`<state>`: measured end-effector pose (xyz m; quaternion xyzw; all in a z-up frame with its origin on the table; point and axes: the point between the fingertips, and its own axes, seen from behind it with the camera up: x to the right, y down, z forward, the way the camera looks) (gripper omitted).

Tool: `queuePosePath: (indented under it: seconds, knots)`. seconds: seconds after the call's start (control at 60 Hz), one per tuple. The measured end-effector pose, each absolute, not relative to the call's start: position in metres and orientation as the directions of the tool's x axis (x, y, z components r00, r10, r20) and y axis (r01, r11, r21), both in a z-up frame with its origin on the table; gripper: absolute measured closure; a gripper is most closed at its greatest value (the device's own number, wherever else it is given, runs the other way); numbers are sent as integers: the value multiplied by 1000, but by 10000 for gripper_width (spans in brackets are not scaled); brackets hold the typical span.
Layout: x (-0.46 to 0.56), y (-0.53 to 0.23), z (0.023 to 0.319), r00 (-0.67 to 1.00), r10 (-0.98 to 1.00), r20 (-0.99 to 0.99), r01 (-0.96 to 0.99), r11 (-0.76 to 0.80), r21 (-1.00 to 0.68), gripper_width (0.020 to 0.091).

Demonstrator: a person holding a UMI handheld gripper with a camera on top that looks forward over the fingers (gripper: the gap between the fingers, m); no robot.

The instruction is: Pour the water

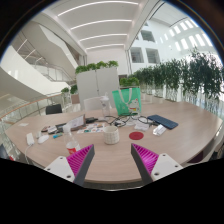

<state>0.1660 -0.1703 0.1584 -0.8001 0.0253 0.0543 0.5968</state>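
Gripper (110, 163) is wide open and holds nothing; its two magenta pads (146, 157) stand well apart above the pale wooden table (110, 150). Just ahead of the fingers, slightly toward the left one, a white cup (83, 156) stands upright on the table, long axis vertical, mouth facing up. Beyond it, another white cup (112, 134) also stands upright, near the table's middle. A red round lid or coaster (136, 134) lies flat to its right. Further back stands a green bag (126, 99), with a dark tablet-like item (163, 122) to the right. Potted plants (180, 75) line the far side.
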Motion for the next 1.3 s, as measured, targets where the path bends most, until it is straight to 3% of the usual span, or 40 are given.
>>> queuePosePath:
  seconds: [0.3,0.483,0.667,1.017,1.067,1.1,1.117,1.3]
  knots:
    - [150,-169,101,991,64,-121,-95,-320,-943,282]
    - [72,-159,79,971,179,-158,-92,-330,-939,283]
    - [-5,-113,76,966,228,-119,-50,-291,-956,286]
    - [-38,-18,80,989,136,-60,-26,-239,-971,273]
    - [-40,-11,76,990,131,-46,-13,-242,-970,328]
    - [-39,-5,72,992,119,-32,-2,-242,-970,462]
    - [-37,-4,71,994,107,-21,6,-242,-970,585]
    - [-36,0,73,997,77,-22,-6,-202,-979,666]
